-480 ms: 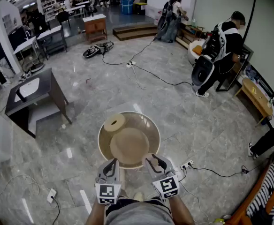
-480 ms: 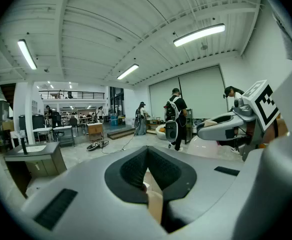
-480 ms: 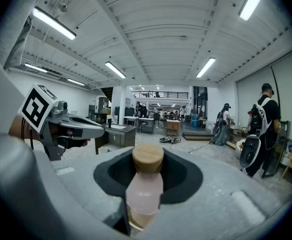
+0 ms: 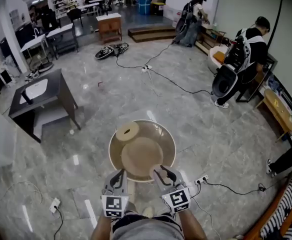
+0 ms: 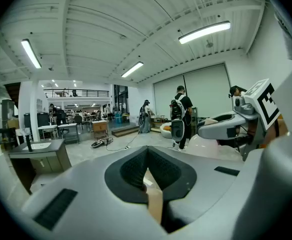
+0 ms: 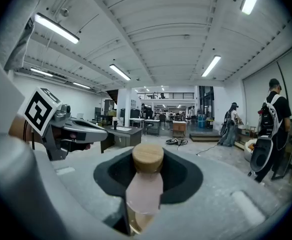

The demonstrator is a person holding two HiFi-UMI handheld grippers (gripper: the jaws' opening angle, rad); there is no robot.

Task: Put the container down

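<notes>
Beige and round, the container (image 4: 167,140) hangs over the grey marble floor (image 4: 211,129) just in front of the person, carried by its near rim. The left gripper (image 4: 118,176) pinches the rim on one side and the right gripper (image 4: 161,173) clamps it on the other. A small wooden disc (image 4: 127,131) lies inside, toward the far left.

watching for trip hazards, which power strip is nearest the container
The power strip just right of the container; the other two lie lower left and far back.
</notes>
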